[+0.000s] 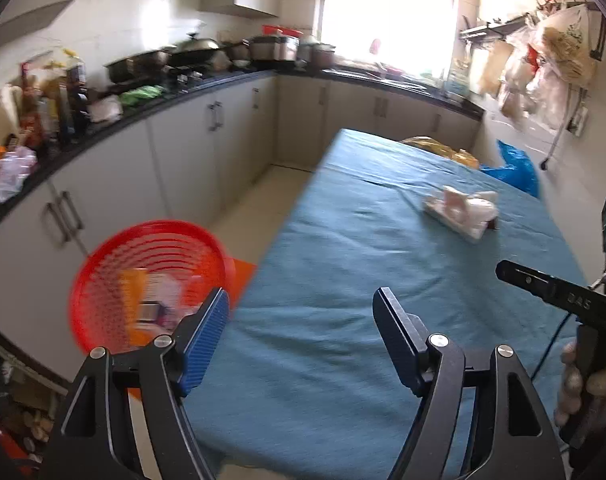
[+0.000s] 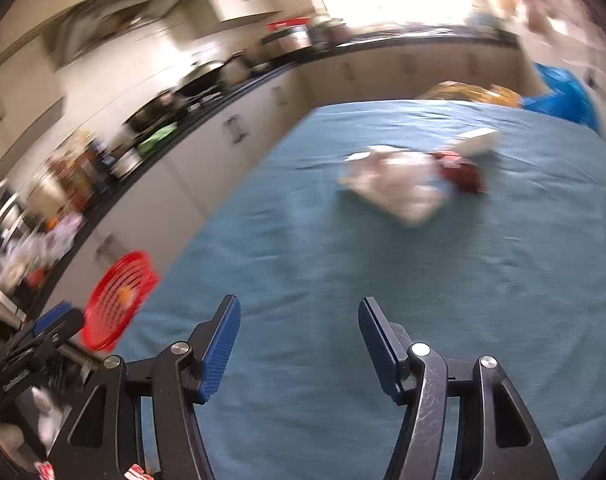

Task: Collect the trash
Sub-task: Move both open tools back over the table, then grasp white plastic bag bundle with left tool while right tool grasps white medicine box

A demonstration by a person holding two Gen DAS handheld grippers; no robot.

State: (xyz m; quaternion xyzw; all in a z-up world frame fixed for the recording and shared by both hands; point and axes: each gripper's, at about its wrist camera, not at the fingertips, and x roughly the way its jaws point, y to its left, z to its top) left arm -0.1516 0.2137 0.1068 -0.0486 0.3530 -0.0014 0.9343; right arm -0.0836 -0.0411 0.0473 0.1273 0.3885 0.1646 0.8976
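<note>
A pile of white crumpled trash (image 1: 461, 210) lies on the blue-covered table (image 1: 343, 280); in the right wrist view the white trash (image 2: 399, 188) has a red wrapper (image 2: 461, 172) and a white box (image 2: 477, 142) beside it. A red mesh basket (image 1: 151, 280) holding orange and white packaging stands off the table's left edge; it also shows in the right wrist view (image 2: 117, 300). My left gripper (image 1: 301, 308) is open and empty over the table's near end. My right gripper (image 2: 299, 316) is open and empty, well short of the trash.
A long counter (image 1: 143, 108) with pots, bottles and bags runs along the left wall. A blue plastic bag (image 1: 517, 166) and a yellow bag (image 1: 439, 148) sit at the table's far right. Bags hang on the right wall (image 1: 551, 72).
</note>
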